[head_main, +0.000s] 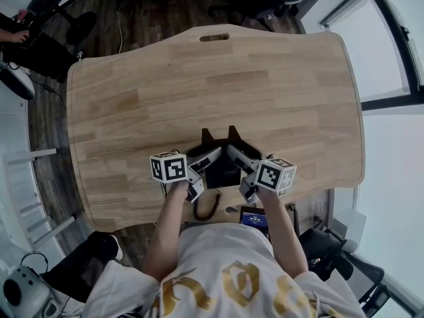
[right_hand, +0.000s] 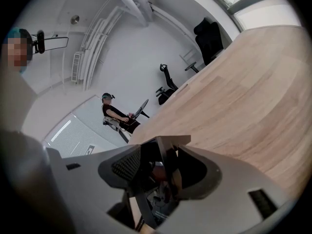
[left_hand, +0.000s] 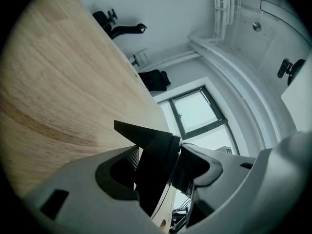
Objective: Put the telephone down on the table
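The black telephone hangs between my two grippers, just over the near edge of the wooden table. Its two pointed ends face away from me, and its coiled cord dangles below towards my body. My left gripper is shut on the telephone's left side, where a black wedge fills the gap between the jaws. My right gripper is shut on its right side, and black parts of the telephone sit between those jaws. The table top stretches ahead under the phone.
A cable slot is cut near the table's far edge. A small lit device hangs at the person's chest. Office chairs stand beyond the far edge, and a seated person is at another desk. Windows run along the right.
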A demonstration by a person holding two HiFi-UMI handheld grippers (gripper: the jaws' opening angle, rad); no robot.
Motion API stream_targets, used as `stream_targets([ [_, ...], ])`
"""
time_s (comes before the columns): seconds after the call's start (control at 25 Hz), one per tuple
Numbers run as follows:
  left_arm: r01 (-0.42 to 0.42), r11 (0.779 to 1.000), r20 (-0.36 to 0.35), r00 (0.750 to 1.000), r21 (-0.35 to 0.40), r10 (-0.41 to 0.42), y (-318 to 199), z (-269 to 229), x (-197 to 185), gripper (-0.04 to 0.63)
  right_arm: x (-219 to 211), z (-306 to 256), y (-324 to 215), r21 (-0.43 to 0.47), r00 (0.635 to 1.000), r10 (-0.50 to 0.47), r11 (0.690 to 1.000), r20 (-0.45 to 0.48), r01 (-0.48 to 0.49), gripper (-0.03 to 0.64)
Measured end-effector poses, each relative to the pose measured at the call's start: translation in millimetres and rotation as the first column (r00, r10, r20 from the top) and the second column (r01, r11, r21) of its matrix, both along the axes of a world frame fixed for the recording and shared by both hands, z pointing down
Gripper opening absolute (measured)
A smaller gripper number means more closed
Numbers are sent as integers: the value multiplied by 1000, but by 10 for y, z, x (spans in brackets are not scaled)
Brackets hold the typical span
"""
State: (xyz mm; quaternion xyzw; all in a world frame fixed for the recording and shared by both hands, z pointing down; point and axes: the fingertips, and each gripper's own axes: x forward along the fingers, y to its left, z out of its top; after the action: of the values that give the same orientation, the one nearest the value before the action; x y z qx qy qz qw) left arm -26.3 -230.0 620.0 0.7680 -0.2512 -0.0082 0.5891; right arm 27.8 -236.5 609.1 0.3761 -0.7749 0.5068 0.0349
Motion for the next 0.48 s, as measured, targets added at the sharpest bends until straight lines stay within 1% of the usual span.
stream_targets([
  [0.24,7,999,6,1000,-32,-7,-71,121,9,255,23,125,-53,-34,1000,4,999,-2,-4,212],
  [0.48,10,998,16,1000,-64,-9,-146,208,9,253,25,224,-125,-56,1000,-17,998,-13,16,209],
])
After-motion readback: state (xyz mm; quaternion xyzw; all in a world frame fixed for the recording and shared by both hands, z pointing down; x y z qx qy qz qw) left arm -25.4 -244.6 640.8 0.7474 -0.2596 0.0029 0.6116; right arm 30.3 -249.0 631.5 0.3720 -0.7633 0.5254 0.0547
